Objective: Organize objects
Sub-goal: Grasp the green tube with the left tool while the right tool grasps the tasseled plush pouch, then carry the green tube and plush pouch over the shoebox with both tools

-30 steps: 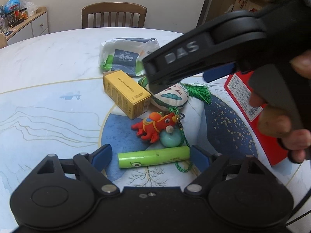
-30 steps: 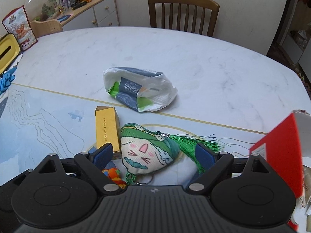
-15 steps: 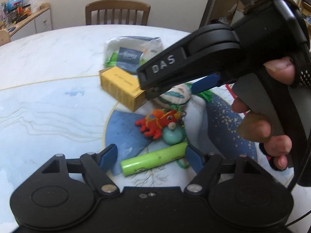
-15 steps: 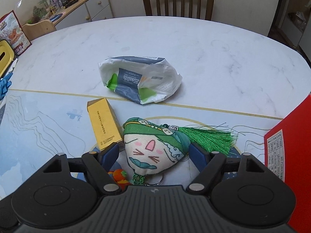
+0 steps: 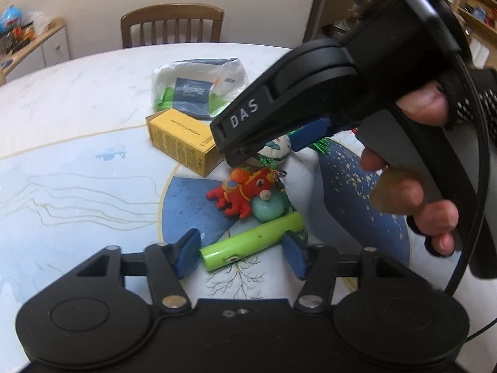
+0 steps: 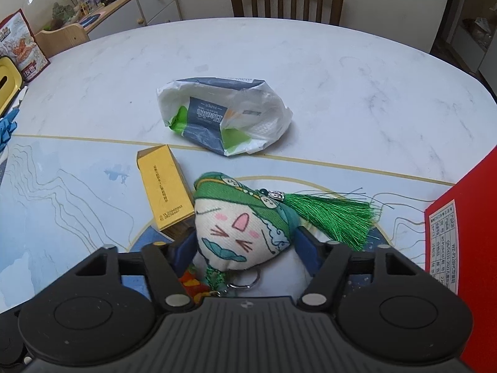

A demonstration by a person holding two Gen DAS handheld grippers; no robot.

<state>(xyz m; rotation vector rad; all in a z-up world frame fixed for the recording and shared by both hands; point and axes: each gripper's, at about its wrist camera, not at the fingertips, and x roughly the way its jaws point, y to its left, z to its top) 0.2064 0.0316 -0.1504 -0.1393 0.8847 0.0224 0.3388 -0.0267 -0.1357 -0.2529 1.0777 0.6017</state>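
We are closing in on two things at once. Our left gripper (image 5: 240,253) is straddling the lime-green tube (image 5: 252,245), which now lies tilted between the blue pads rather than square across them as it did a second ago; the pads (image 5: 187,252) are standing wide, with a gap at each end of the tube, so nothing is held yet. Our right gripper (image 6: 245,250) has moved in on the green-capped plush charm (image 6: 240,225), whose cream face now fills the space between the fingers; they look close against its sides, though we cannot tell whether they are pressing it.

The charm is lying on the table (image 6: 279,62) beside the yellow carton (image 6: 164,192), its green tassel (image 6: 329,214) trailing toward the red box (image 6: 459,248). The red horse keychain (image 5: 243,194) and the tissue pack (image 6: 223,115) are sitting untouched. We judge both grasps are about to close, so the sorting is barely begun.
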